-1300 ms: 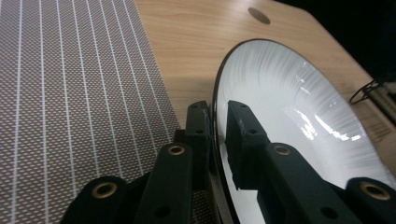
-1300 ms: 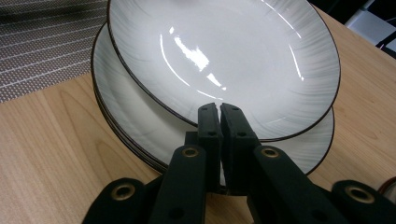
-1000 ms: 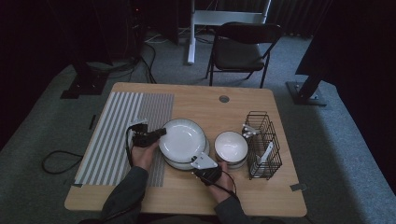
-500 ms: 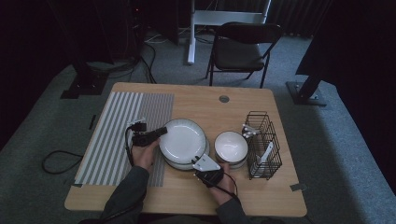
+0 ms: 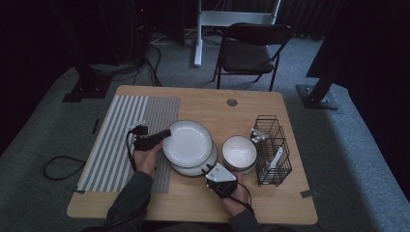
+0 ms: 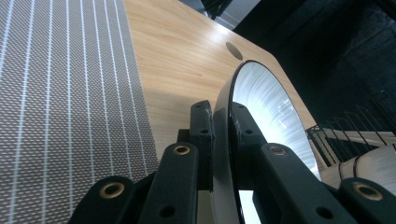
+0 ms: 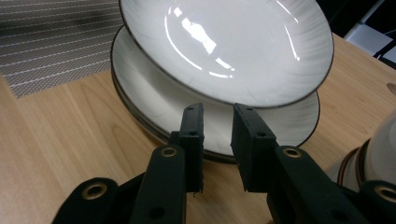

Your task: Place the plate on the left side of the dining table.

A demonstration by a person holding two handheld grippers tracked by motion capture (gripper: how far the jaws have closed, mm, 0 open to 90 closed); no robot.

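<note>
Between left tongs (image 6: pixel 219 140): top plate (image 6: pixel 266 107) rim

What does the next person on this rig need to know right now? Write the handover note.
Left claw: shut on the rim of the top plate, holding it lifted and tilted above the stack.
Right claw: jaws apart, holding nothing, at the near edge of the plate stack.
Things: the stack sits mid-table beside the striped mat; stacked bowls lie to its right, then the wire rack.
Done: top plate picked off the stack.
Left: likely setting it down, perhaps on the mat, then handling the remaining plates.
</note>
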